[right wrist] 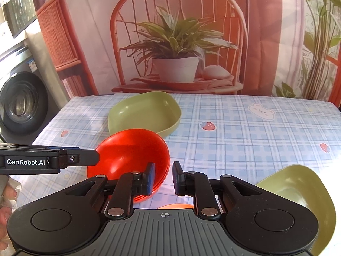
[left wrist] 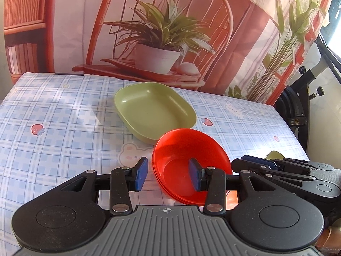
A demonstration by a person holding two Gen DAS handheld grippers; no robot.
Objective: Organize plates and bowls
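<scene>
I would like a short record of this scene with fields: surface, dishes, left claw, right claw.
surface: table with blue checked cloth
dishes: stack of red bowls near the front; green dish behind it; second green dish at the right front
left claw: left claw open, astride the near-left rim of the red bowls, pads not pressing
right claw: right claw slightly open, one finger inside the red bowls' right rim, not pressing

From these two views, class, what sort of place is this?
Probably a home laundry or utility corner staged for recording: a washing machine beside the table, a checked tablecloth, and a printed backdrop of a chair and plant.
</scene>
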